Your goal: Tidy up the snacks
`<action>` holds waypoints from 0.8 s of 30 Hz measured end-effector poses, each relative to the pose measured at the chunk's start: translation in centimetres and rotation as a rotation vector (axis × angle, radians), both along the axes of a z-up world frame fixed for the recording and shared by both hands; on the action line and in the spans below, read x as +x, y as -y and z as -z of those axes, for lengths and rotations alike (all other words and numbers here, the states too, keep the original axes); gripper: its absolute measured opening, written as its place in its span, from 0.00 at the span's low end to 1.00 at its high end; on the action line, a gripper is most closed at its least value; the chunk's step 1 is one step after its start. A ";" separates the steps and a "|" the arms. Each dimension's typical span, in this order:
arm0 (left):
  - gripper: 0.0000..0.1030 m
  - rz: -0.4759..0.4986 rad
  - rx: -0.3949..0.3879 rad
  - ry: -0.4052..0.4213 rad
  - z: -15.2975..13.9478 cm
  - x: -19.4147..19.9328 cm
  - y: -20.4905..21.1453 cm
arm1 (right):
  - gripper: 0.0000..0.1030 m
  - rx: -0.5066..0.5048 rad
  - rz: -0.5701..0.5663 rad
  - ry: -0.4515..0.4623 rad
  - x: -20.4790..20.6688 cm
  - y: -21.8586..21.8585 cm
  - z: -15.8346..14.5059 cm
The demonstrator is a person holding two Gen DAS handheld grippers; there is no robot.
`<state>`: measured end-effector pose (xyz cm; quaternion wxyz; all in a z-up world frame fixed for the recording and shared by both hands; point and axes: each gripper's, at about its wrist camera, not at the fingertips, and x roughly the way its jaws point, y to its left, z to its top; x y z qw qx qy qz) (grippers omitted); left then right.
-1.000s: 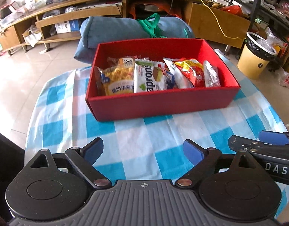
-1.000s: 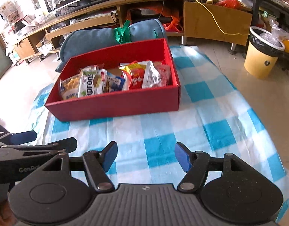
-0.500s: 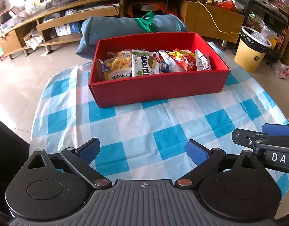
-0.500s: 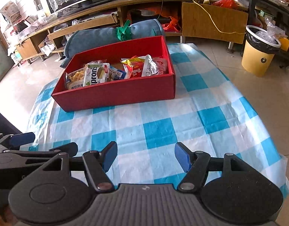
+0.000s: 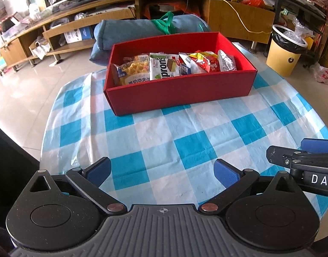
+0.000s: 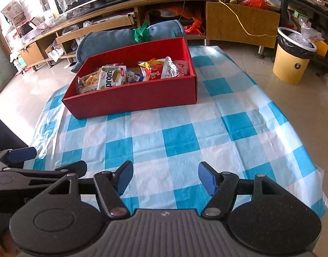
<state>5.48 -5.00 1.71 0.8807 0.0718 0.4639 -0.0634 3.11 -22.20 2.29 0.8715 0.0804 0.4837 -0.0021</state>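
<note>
Checked tablecloth (image 5: 185, 141) covers table; no loose packet visible on it, so sorting looks finished, your job likely done.

Red box (image 5: 178, 94) sits at far end of cloth, well apart from both tools. It holds all snacks in view, stood in row against near wall: yellow packet (image 5: 134, 72) at left, white wafer packet (image 5: 164, 68), red packet (image 5: 206, 64), silver packet (image 5: 227, 63) at right. Back half of box bare.

Your left gripper (image 5: 161, 171): fingers spread wide, holding nothing, low over near edge.

Your right gripper (image 6: 166, 176): same, spread and empty, just beside left one.

A home living room: long wooden TV stand (image 5: 121, 12), tiled floor (image 5: 24, 98), yellow wastebin (image 5: 285, 49).
</note>
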 end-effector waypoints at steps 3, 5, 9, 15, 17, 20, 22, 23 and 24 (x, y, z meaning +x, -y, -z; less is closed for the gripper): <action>1.00 -0.001 0.002 0.002 0.0 -0.1 0.0 | 0.60 0.001 -0.001 -0.001 -0.3 0.0 0.0; 1.00 -0.003 0.000 0.002 0.0 -0.2 0.0 | 0.60 0.001 -0.003 -0.002 -0.2 0.0 -0.1; 1.00 -0.005 -0.002 0.003 0.0 -0.2 -0.1 | 0.60 0.004 -0.003 -0.002 -0.1 0.0 -0.1; 1.00 -0.006 -0.001 0.003 0.0 -0.2 0.0 | 0.60 0.003 -0.003 -0.001 -0.2 0.0 -0.1; 1.00 -0.005 0.000 0.003 0.0 -0.3 -0.1 | 0.60 0.004 -0.003 -0.002 -0.2 0.0 -0.1; 1.00 -0.003 0.001 0.005 0.0 -0.3 0.0 | 0.60 0.004 -0.006 -0.003 -0.1 -0.1 -0.1; 0.99 -0.002 -0.001 0.007 0.0 -0.3 -0.1 | 0.60 0.004 -0.007 -0.004 -0.2 -0.1 -0.1; 0.99 -0.001 -0.002 0.010 0.0 -0.4 -0.1 | 0.60 0.004 -0.007 -0.004 -0.2 -0.1 -0.1; 0.99 -0.001 -0.003 0.013 -0.1 -0.5 -0.1 | 0.60 0.005 -0.007 -0.003 -0.2 -0.1 -0.1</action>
